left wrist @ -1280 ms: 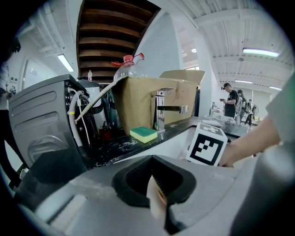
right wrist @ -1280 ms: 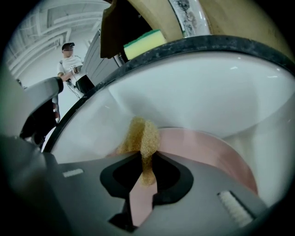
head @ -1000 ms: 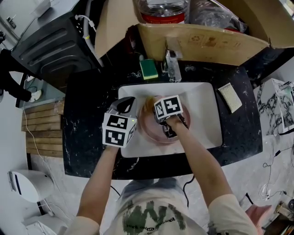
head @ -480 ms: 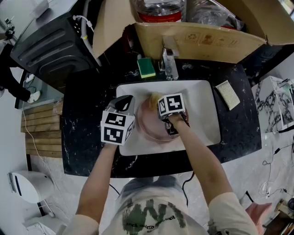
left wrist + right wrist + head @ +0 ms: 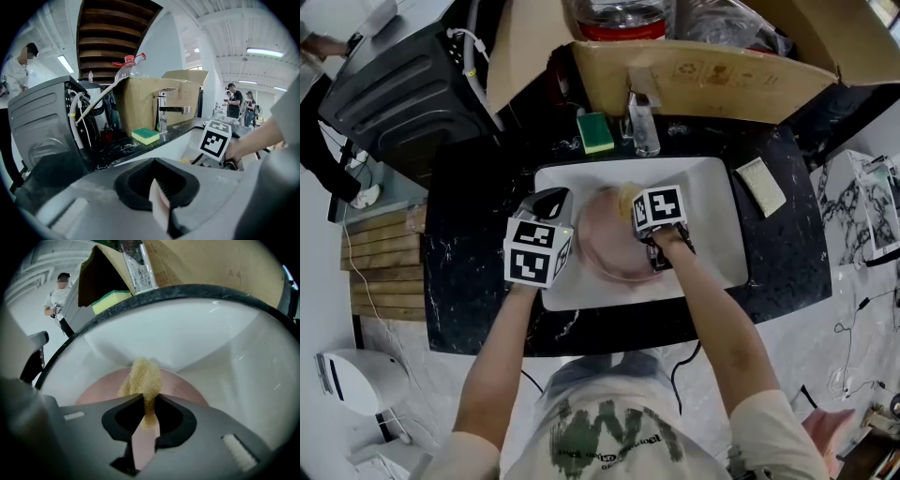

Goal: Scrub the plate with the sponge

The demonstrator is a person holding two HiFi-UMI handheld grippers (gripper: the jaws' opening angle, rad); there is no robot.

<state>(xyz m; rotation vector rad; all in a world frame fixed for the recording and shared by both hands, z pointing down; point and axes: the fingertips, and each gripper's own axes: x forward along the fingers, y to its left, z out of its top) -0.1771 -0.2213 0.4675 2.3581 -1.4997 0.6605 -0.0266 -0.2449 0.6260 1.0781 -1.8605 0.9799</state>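
Both tools are clamped: left tool (image 5: 161, 201) pinches the plate (image 5: 607, 246) by its rim in the sink (image 5: 712, 216), right tool (image 5: 146, 416) nips the sponge (image 5: 143, 376) on it. Mid-scrub, I'd say; next, sweeping strokes across.

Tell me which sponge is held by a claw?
The tan sponge, pinched in the right claw over the pink plate; the green sponge and the pale pad lie loose on the counter.

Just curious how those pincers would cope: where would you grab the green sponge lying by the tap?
Probably from straight above, jaws across the green sponge's narrower width at mid-length. It lies flat on the black counter, top face free, while the tap stands close on one side and the cardboard box just behind, crowding any sideways approach.
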